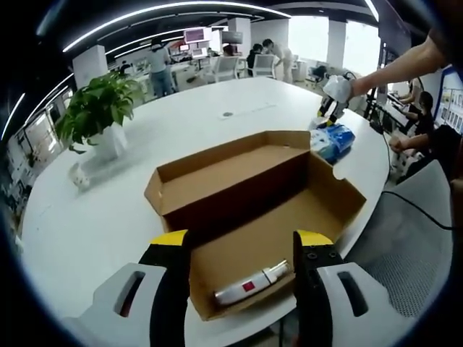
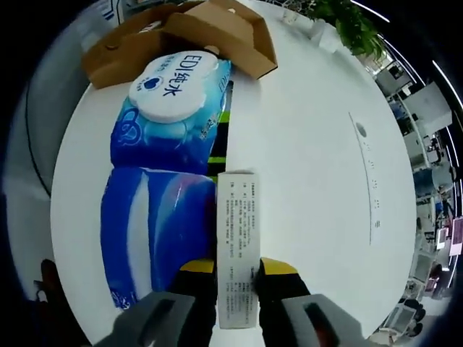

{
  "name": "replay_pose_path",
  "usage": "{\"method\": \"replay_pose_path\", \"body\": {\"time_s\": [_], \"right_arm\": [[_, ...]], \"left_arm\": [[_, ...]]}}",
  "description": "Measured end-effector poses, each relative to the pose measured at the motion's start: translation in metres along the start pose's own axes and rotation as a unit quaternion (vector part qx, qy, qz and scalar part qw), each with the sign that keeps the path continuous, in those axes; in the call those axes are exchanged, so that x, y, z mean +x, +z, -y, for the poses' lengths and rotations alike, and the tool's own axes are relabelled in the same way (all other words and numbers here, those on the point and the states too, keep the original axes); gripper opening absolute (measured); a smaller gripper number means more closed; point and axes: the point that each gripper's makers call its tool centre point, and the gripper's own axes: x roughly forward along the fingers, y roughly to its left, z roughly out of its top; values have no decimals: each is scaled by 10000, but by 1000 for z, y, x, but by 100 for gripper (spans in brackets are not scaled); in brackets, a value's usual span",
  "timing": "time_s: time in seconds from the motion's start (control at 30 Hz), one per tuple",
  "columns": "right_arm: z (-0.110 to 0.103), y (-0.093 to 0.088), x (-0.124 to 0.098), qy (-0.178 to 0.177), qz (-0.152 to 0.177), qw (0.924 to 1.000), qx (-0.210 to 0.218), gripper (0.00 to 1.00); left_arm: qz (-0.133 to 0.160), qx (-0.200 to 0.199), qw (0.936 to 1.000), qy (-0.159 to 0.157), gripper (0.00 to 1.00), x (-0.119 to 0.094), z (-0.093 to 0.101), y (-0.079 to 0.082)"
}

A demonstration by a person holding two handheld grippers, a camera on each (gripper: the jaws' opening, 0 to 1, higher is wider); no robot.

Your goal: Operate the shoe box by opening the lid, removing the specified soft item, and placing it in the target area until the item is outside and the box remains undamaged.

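The brown shoe box [image 1: 260, 231] lies open on the white table, its lid [image 1: 224, 170] folded back. Inside, at the near end, rests a white tube with a red label [image 1: 249, 285]. My left gripper [image 1: 241, 242] hangs open over that near end, a jaw on each side of the tube and above it. At the table's far right, my right gripper [image 1: 331, 108] hovers over blue packs [image 1: 333, 141]. In the right gripper view, my right gripper [image 2: 237, 273] is shut on a narrow white printed carton [image 2: 237, 231]. The carton lies beside a blue wet-wipes pack [image 2: 170, 108] and a second blue pack [image 2: 155, 231].
A potted plant [image 1: 98, 108] stands at the table's left. The table edge curves close to the blue packs, with a black cable [image 1: 412, 210] and a grey mesh chair [image 1: 416, 260] beyond it. Office desks and people fill the background. The shoe box corner [image 2: 217, 29] sits just past the packs.
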Motion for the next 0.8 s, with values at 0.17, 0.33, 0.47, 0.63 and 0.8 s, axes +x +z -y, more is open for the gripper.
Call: {"method": "replay_pose_path", "body": {"time_s": [0.17,0.33,0.47,0.63,0.8], "right_arm": [[0,-1,0,-27,-4,10000,87,17],[3,-2,0,-141,-54,9998,149,22],[4,-3,0,-161,-65,9997,142,24],[7,-1,-7,-277,-52,9994,222,28],[8,-1,-13,-347,-30,9990,291,29]], "left_arm": [[22,-11,10000,23,57,0,0,1],[24,-6,10000,29,57,0,-1,1],[15,7,10000,20,57,-1,0,0],[71,-21,10000,36,57,-2,-1,2],[122,-13,9999,19,57,-1,0,4]]}}
